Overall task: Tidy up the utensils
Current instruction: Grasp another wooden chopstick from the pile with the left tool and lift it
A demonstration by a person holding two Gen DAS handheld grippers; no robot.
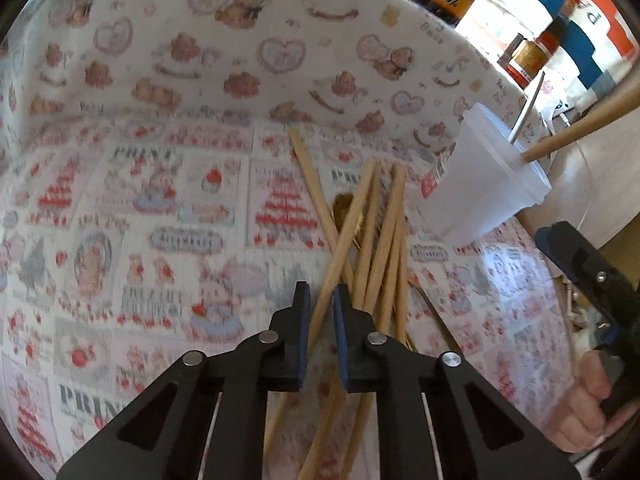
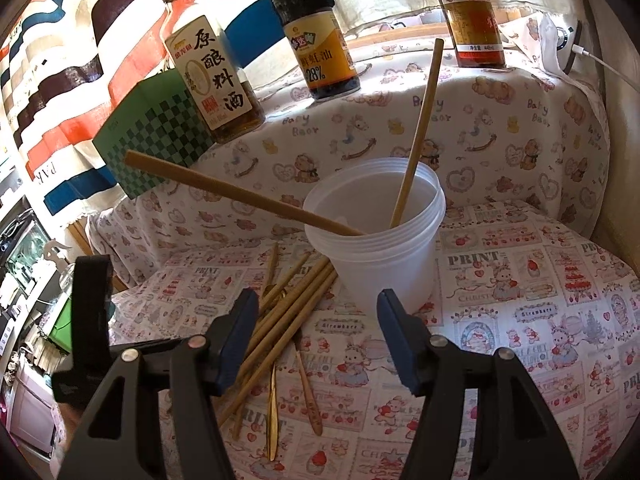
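Note:
Several wooden chopsticks (image 1: 384,232) lie in a crossed pile on the printed tablecloth, with a gold spoon (image 1: 346,208) under them. My left gripper (image 1: 322,308) points down into the pile, its jaws shut on one chopstick (image 1: 348,248) that runs between the blue pads. A translucent plastic cup (image 2: 384,248) stands behind the pile (image 2: 296,300) and holds two chopsticks (image 2: 418,132), one leaning far left. My right gripper (image 2: 318,336) hangs open in front of the cup with nothing between its fingers. A gold knife (image 2: 273,408) and a wooden-handled utensil (image 2: 308,396) lie beneath it.
Three sauce bottles (image 2: 316,48) and a green checkered box (image 2: 160,132) stand on the raised, cloth-covered ledge behind the cup. A white cable (image 2: 600,60) runs at the far right. A hand (image 1: 592,400) holds the right gripper at the table's right edge.

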